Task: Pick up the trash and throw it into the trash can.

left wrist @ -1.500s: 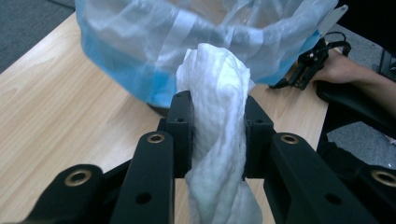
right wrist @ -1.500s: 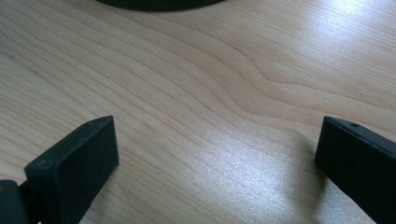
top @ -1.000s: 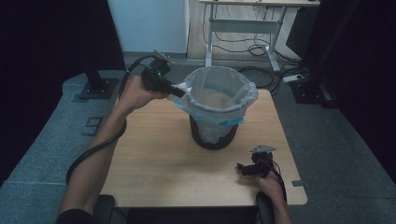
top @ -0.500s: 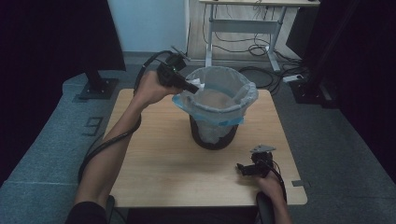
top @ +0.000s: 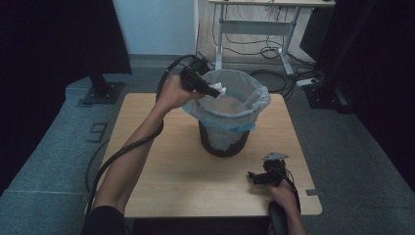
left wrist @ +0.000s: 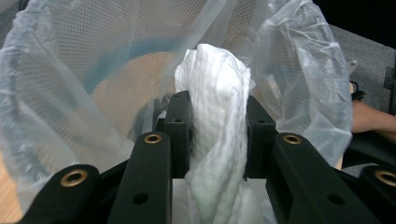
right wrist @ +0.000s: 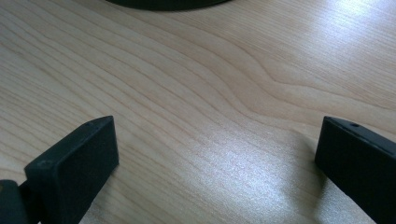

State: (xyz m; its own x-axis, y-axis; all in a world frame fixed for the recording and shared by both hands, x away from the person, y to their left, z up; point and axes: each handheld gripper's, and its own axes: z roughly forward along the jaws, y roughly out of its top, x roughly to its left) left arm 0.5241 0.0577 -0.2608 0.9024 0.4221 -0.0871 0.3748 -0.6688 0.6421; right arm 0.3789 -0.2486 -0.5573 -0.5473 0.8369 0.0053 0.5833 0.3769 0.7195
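A black mesh waste bin [top: 223, 145] lined with a clear plastic bag [top: 234, 105] stands in the middle of the wooden table [top: 161, 171]. My left gripper [top: 218, 91] is held over the bin's left rim, shut on a crumpled white tissue [left wrist: 218, 126] whose tip [top: 221, 90] hangs over the bag's opening. In the left gripper view the bag [left wrist: 79, 88] lies just beyond the tissue. My right gripper [top: 253, 177] rests low at the table's front right, open, with bare wood between its jaws [right wrist: 215, 154].
The bin's dark base [right wrist: 163, 3] shows at the top of the right gripper view. A cable [top: 117, 156] trails from the left gripper along the forearm. A desk frame [top: 254, 29] and floor cables stand behind the table.
My left gripper has moved right with the tissue, from beside the bin's left rim to above the bag's opening. The right gripper has stayed where it was.
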